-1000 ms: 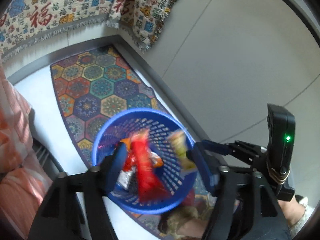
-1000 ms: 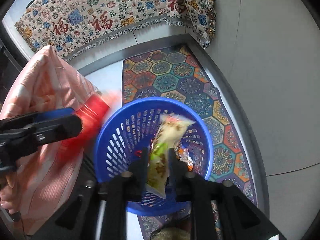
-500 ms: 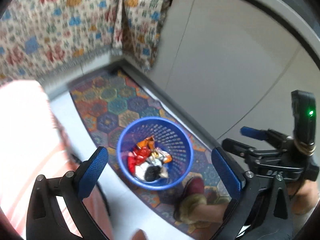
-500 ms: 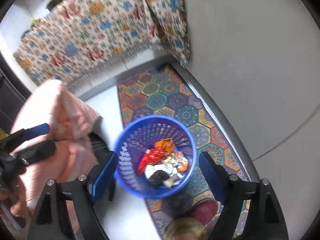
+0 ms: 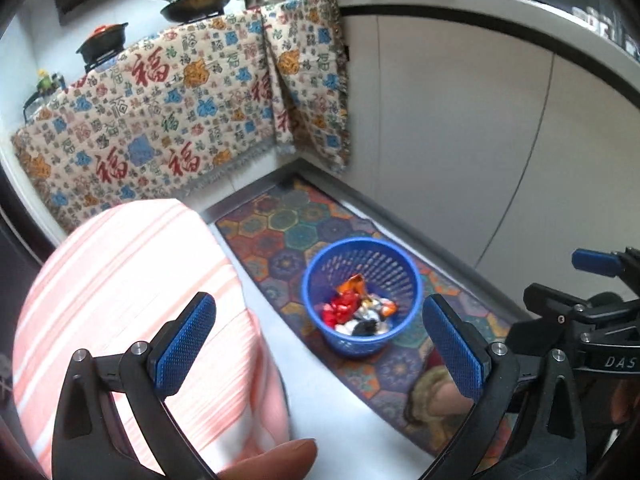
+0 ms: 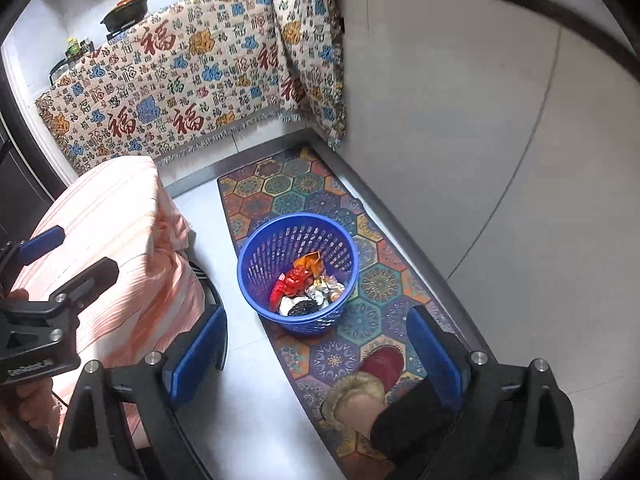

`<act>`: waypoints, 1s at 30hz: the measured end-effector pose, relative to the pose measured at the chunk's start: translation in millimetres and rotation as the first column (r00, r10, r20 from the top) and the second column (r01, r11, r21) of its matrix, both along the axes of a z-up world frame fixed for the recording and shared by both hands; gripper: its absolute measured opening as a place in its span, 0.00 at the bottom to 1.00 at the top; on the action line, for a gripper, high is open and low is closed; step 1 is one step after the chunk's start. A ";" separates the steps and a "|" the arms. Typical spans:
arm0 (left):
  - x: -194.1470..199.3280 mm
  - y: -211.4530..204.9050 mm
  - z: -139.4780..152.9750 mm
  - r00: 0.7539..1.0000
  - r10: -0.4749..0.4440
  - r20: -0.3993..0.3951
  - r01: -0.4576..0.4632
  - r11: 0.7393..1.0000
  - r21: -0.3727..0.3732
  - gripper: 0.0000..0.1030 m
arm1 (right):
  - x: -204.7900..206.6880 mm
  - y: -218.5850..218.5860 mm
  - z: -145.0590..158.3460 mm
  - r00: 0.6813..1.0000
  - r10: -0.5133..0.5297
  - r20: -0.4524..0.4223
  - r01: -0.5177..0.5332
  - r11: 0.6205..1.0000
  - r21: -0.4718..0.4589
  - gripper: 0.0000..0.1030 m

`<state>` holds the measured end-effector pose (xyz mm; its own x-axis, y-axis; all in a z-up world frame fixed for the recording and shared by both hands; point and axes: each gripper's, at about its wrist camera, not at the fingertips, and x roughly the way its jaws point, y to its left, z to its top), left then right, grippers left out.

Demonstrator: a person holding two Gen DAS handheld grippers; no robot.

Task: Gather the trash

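Note:
A blue plastic basket [image 5: 360, 242] [image 6: 296, 218] stands on the floor mat. It holds crumpled wrappers [image 5: 356, 312] [image 6: 304, 284] in red, orange and silver. My left gripper [image 5: 317, 302] hangs well above the basket, open wide, with nothing between its blue pads [image 5: 184, 340]. My right gripper [image 6: 317, 316] is also high above the basket; its jaws are opening and nothing is between them. Each gripper shows at the edge of the other's view: the right gripper [image 5: 592, 280] and the left gripper [image 6: 48, 280].
A hexagon-patterned mat [image 6: 280, 184] runs along white cabinets [image 6: 460, 120]. A pink striped cloth [image 5: 120, 280] [image 6: 116, 216] covers something bulky left of the basket. A patterned cloth [image 5: 160, 120] hangs off the counter with pans [image 5: 196, 0]. A person's red slipper [image 6: 384, 364] rests on the mat.
Both grippers opened and let a red wrapper and a yellow-green packet fall into the basket. Both then rose and drew back, so the basket looks smaller.

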<state>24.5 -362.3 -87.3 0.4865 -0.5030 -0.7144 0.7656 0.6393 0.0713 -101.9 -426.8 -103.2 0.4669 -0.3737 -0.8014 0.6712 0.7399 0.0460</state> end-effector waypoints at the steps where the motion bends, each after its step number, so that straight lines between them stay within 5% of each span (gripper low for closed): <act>1: 0.9 2.6 1.1 0.999 -0.010 -0.031 0.010 1.000 -0.006 1.00 | -3.0 2.3 2.8 1.000 -0.006 0.005 0.006 1.000 -0.002 0.90; 7: 9.5 16.8 8.2 0.994 -0.008 -0.108 0.000 0.997 -0.073 1.00 | -18.9 17.4 22.0 0.998 -0.036 0.043 0.038 0.999 -0.037 0.90; 11: 9.5 19.1 9.6 0.998 0.033 -0.058 -0.036 0.998 -0.044 1.00 | -21.6 20.8 29.2 0.998 -0.032 0.061 0.035 0.998 -0.045 0.90; 30: 5.0 29.8 12.6 0.997 0.039 -0.064 -0.042 0.998 -0.053 1.00 | -15.0 41.0 45.7 0.998 0.014 0.069 -0.006 0.994 -0.111 0.90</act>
